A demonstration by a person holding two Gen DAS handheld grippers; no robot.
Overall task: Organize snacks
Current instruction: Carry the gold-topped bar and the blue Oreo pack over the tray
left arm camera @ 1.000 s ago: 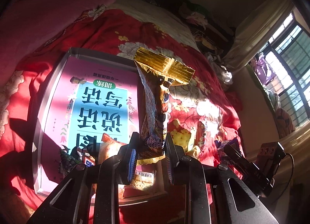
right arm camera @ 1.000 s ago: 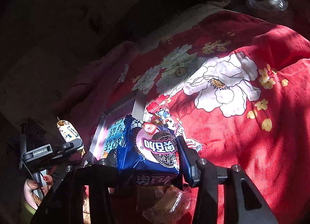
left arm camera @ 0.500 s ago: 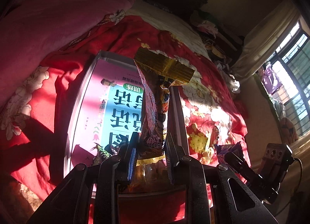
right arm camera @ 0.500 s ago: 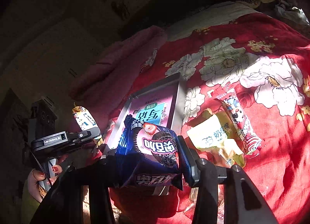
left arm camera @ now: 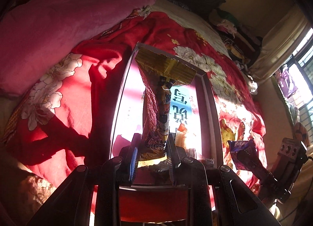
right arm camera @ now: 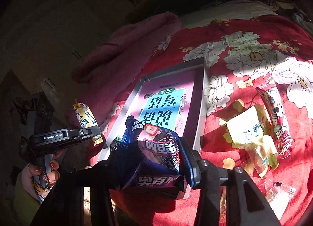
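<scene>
My left gripper (left arm camera: pixel 153 147) is shut on the lower end of a long gold-and-brown snack packet (left arm camera: pixel 156 106), which stands upright over the metal tray (left arm camera: pixel 121 97). The tray is lined with a pink and blue printed sheet. The right wrist view shows this left gripper (right arm camera: pixel 93 130) at the left, with the packet's yellow side (right arm camera: pixel 85 116) facing the camera. My right gripper (right arm camera: pixel 150 159) is shut on a blue cookie packet (right arm camera: pixel 156 147), held above the tray's near corner (right arm camera: pixel 202 99). The left wrist view catches the right gripper (left arm camera: pixel 252 165) and its packet (left arm camera: pixel 241 147) at the right.
The tray lies on a red flowered bedspread (right arm camera: pixel 254 54), with a pink quilt (left arm camera: pixel 58 30) piled behind it. Loose on the spread, right of the tray, are a yellow packet (right arm camera: pixel 246 128), a red stick packet (right arm camera: pixel 273 112) and a clear-wrapped sweet (right arm camera: pixel 277 192). Small packets (left arm camera: pixel 185 134) sit in the tray.
Both grippers have swung left, keeping their packets. The left one went from the tray's right edge to over its middle. The tray and loose snacks came fully into the right view.
</scene>
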